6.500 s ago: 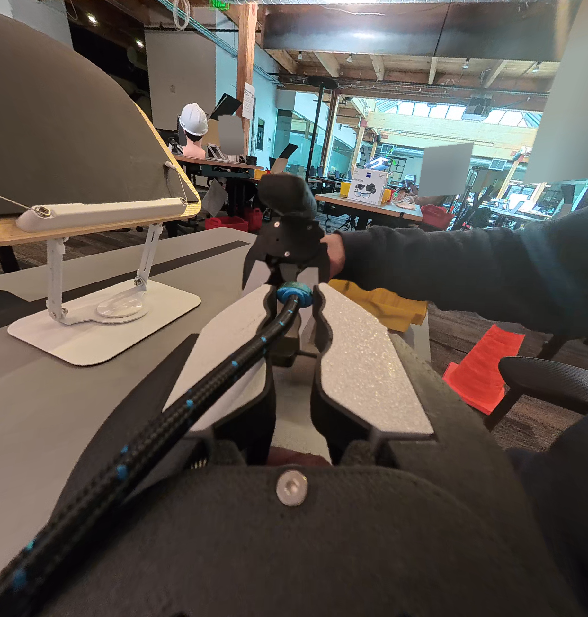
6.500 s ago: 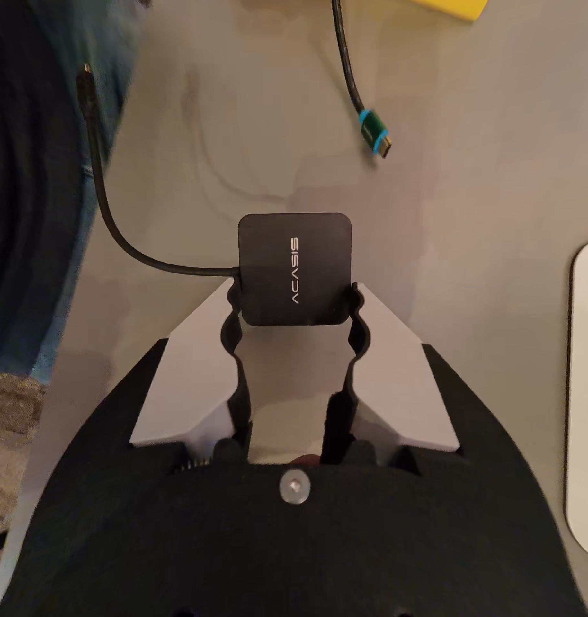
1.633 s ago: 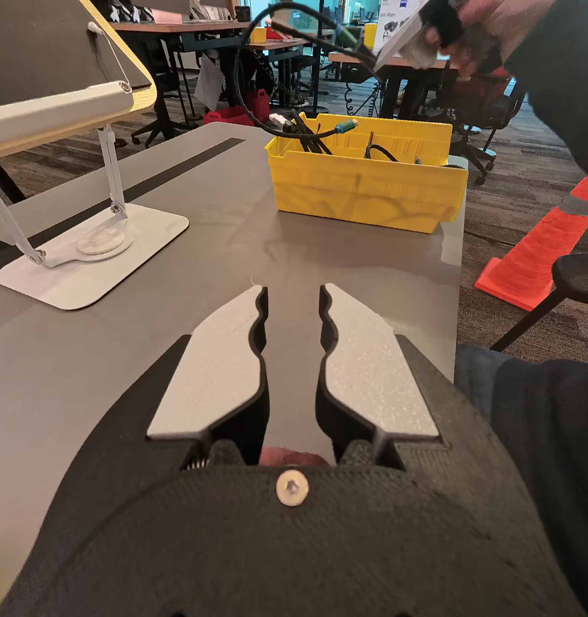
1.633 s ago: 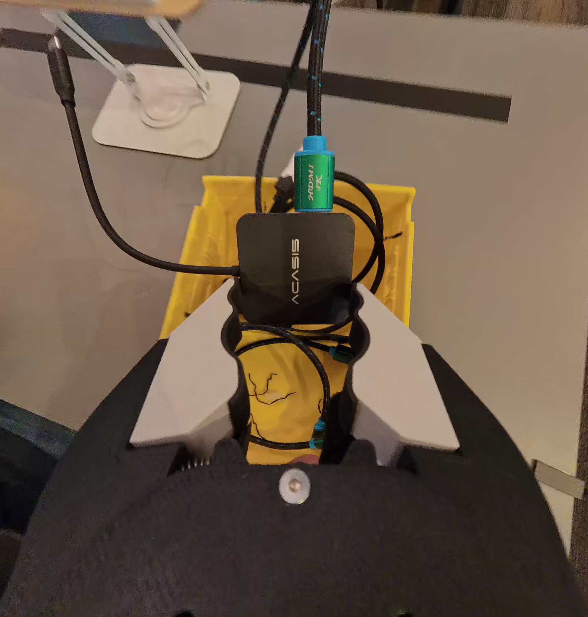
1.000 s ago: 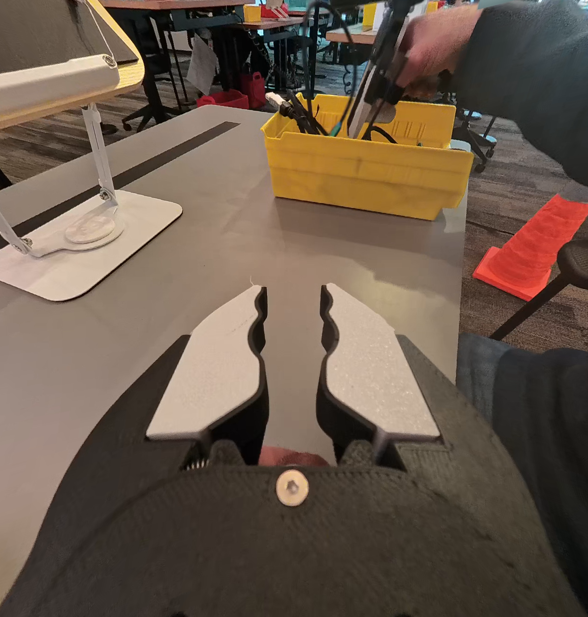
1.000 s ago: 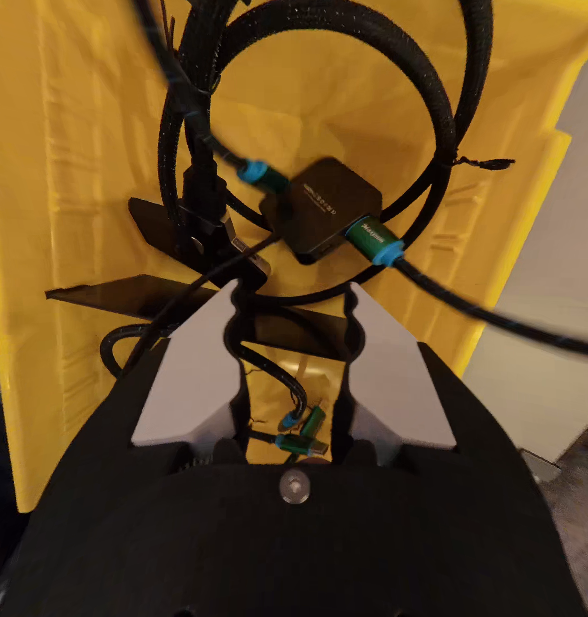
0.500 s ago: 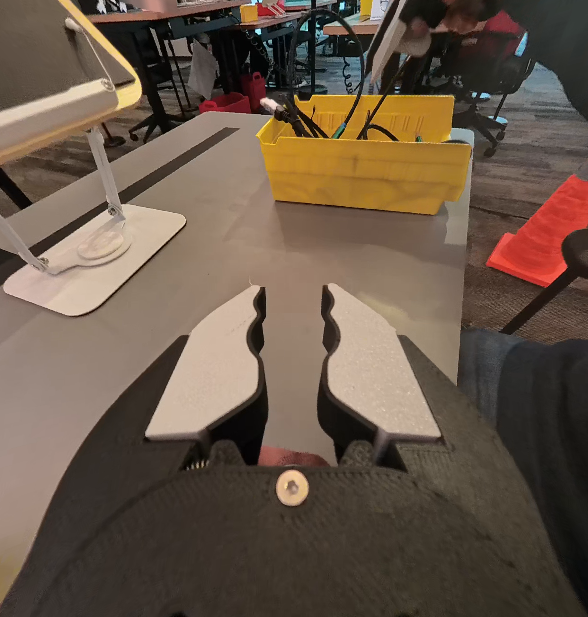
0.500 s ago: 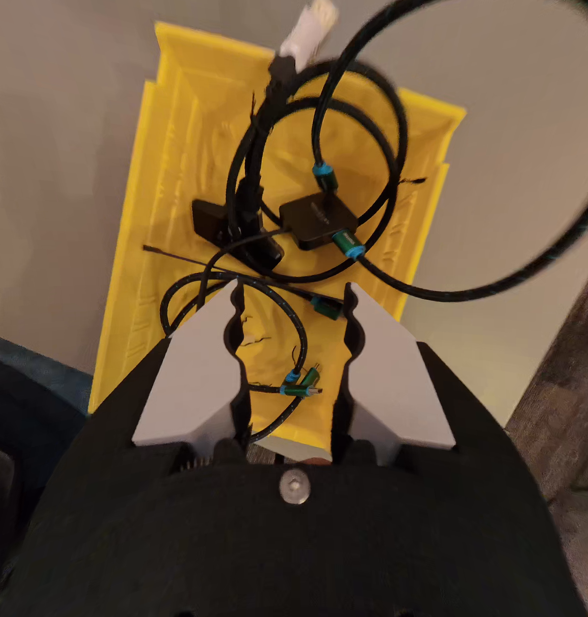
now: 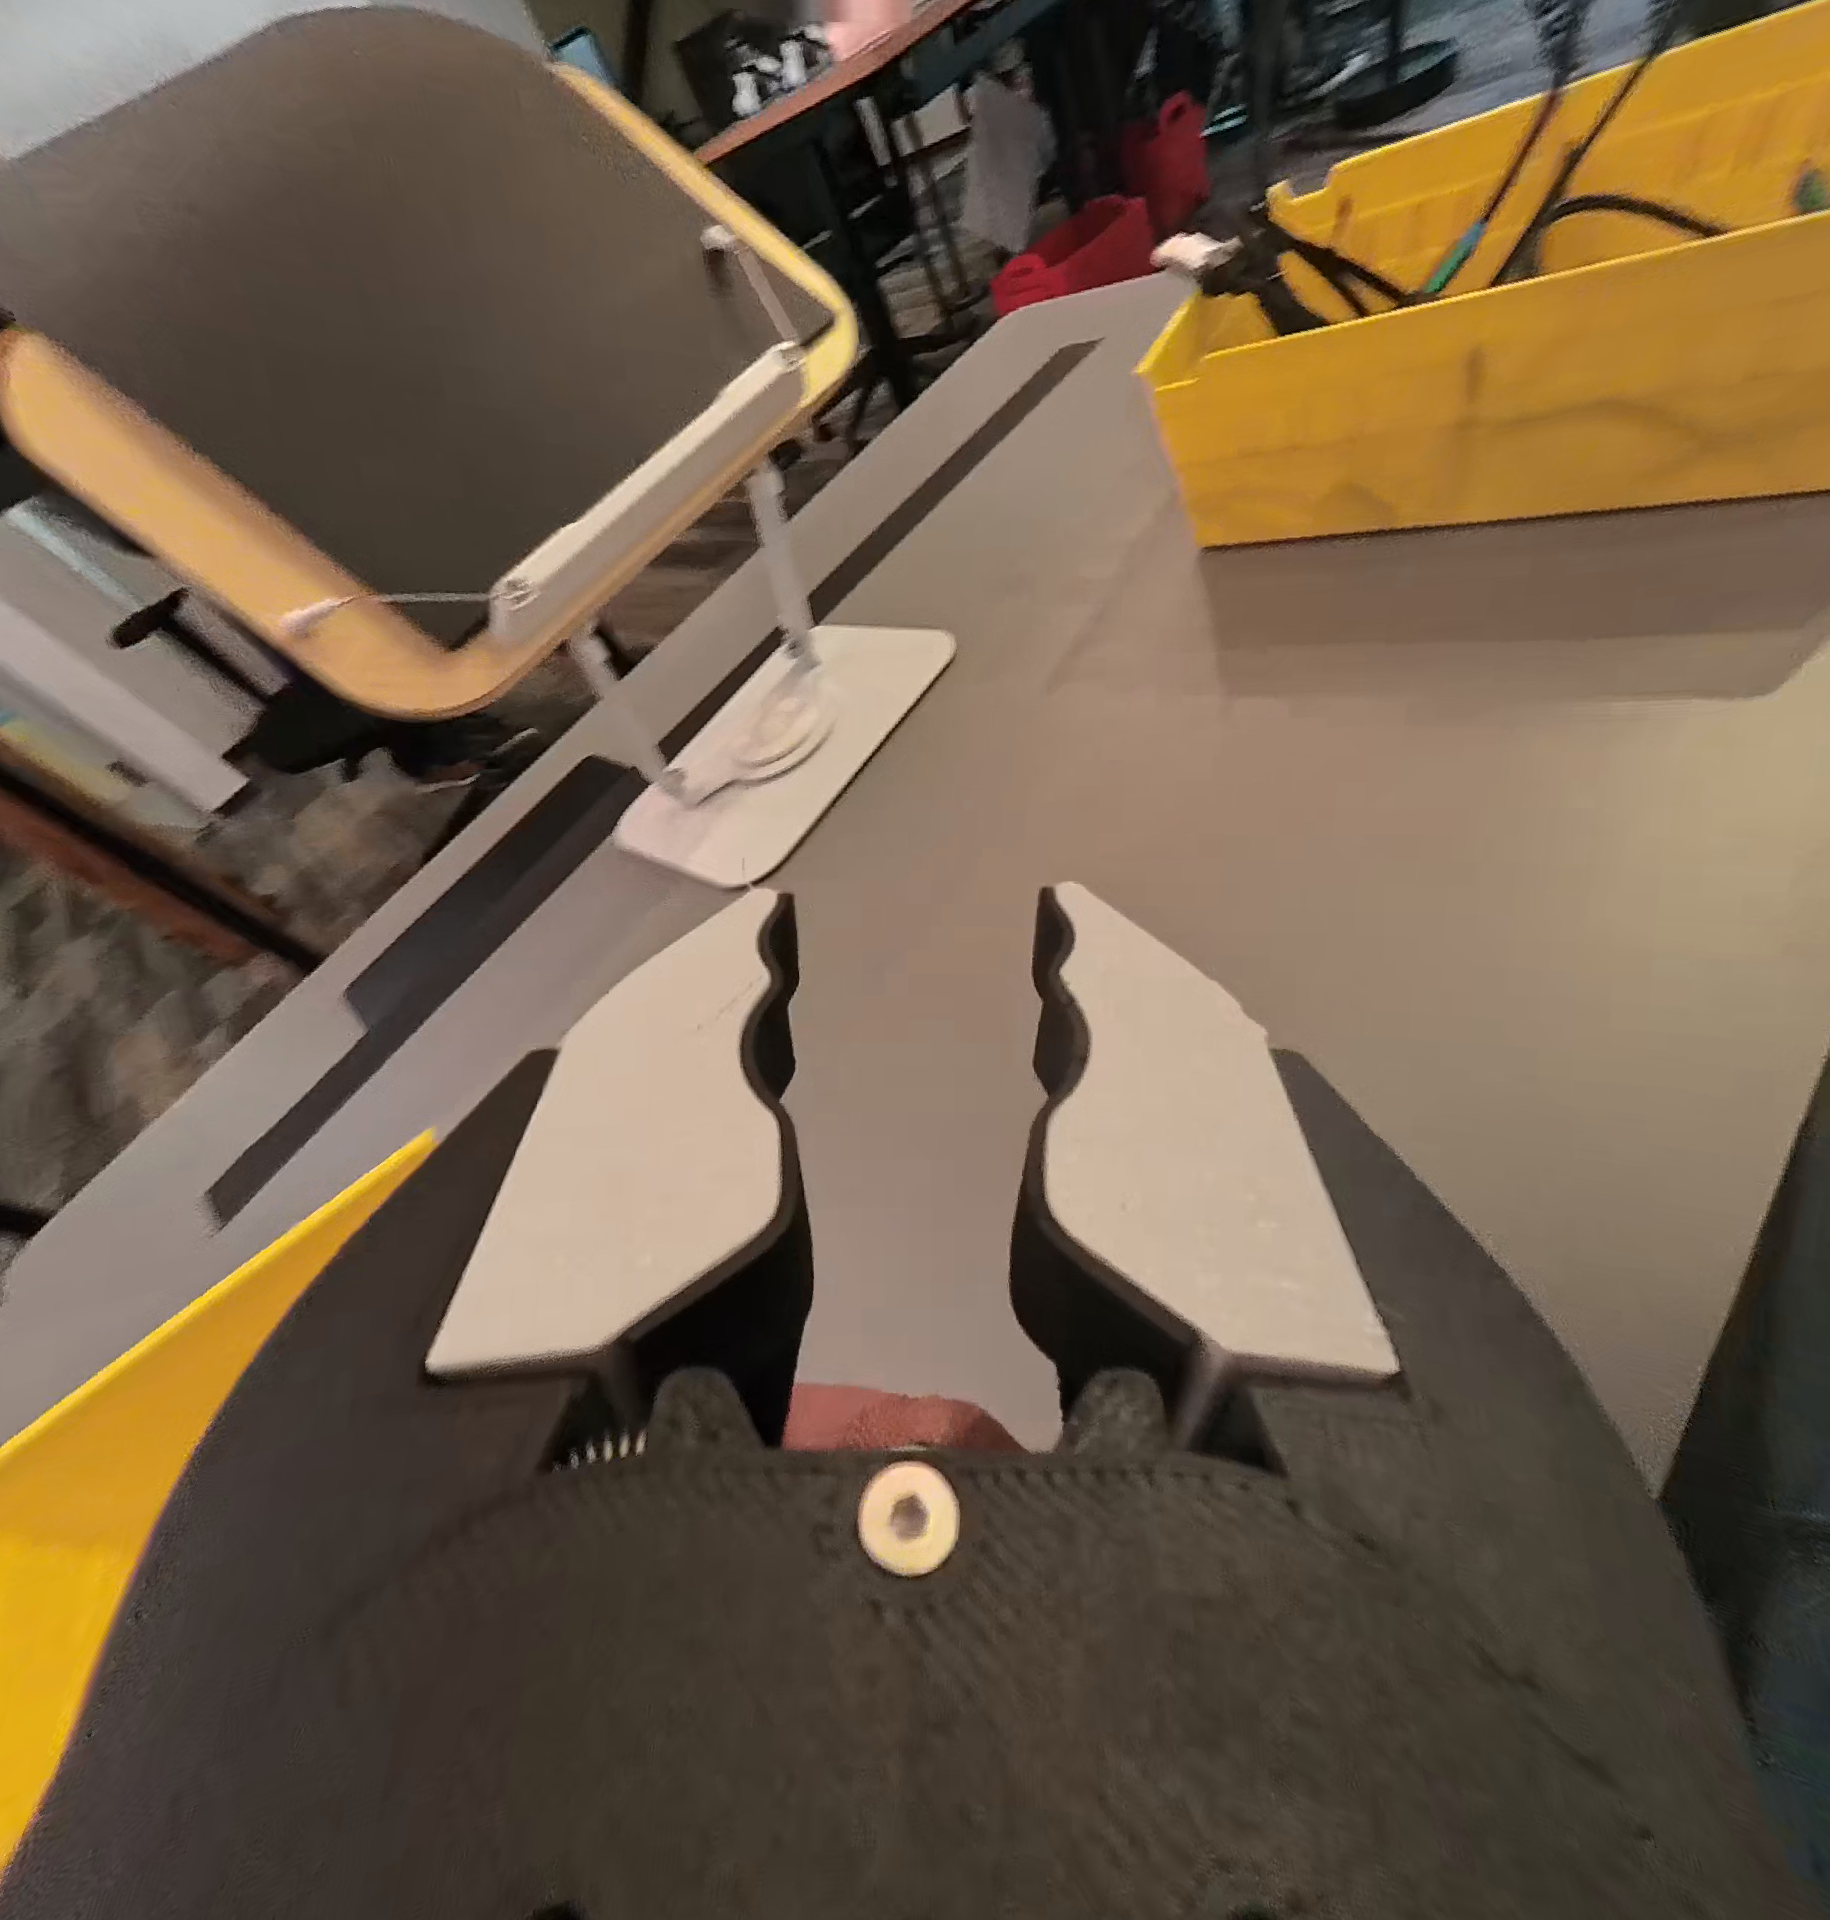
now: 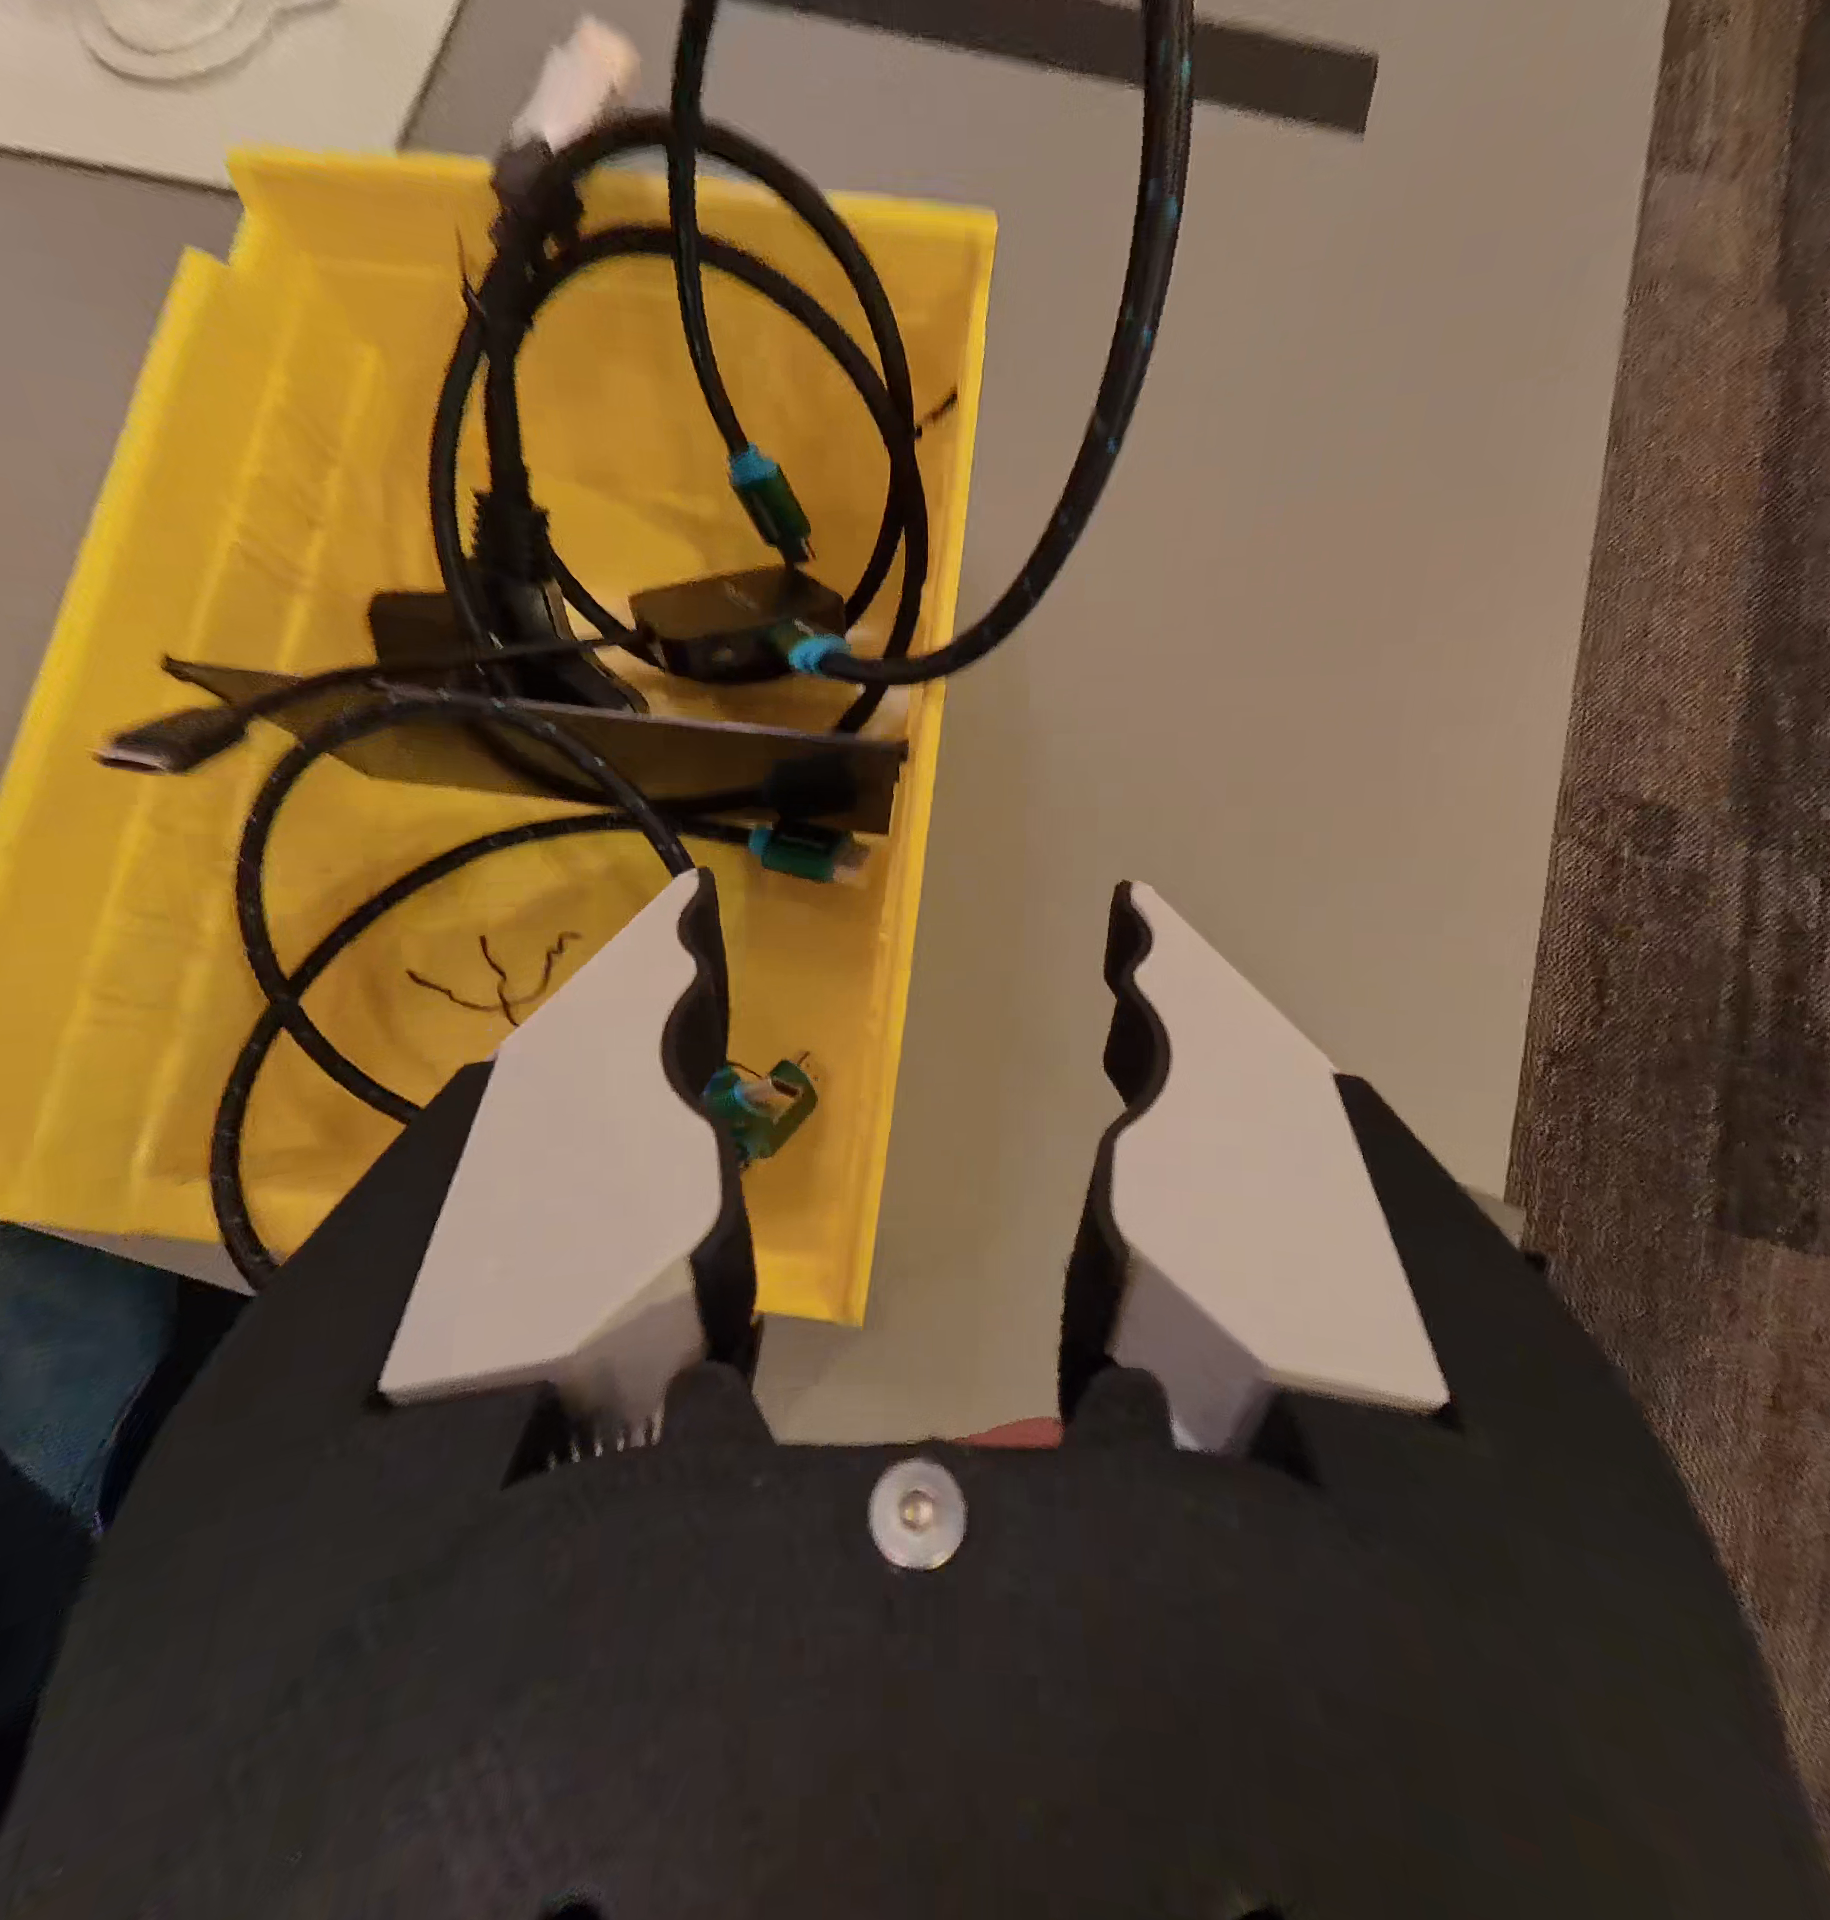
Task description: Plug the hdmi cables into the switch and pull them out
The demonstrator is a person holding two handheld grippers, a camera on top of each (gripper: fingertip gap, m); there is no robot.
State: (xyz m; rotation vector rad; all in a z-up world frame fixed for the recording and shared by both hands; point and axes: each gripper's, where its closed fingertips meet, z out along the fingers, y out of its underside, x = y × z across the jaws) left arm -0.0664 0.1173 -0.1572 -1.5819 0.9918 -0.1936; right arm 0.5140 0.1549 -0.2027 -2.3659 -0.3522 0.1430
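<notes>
Jaws of both grippers released, empty; switch in yellow bin, half hidden under tangled cables.

Right gripper jaws apart – above yellow bin, switch and cables inside

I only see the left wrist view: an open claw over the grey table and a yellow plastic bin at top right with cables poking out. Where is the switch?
Observer: The small black square switch lies inside the yellow plastic bin, on the far side of its black divider.
Reviewer: Is anything plugged into it?
Observer: Yes. One green plug with a blue collar sits in its side, and its black braided cable arcs out over the bin wall.
Reviewer: And the right claw?
Observer: The right claw is open and empty, over the grey table beside the bin.
</notes>
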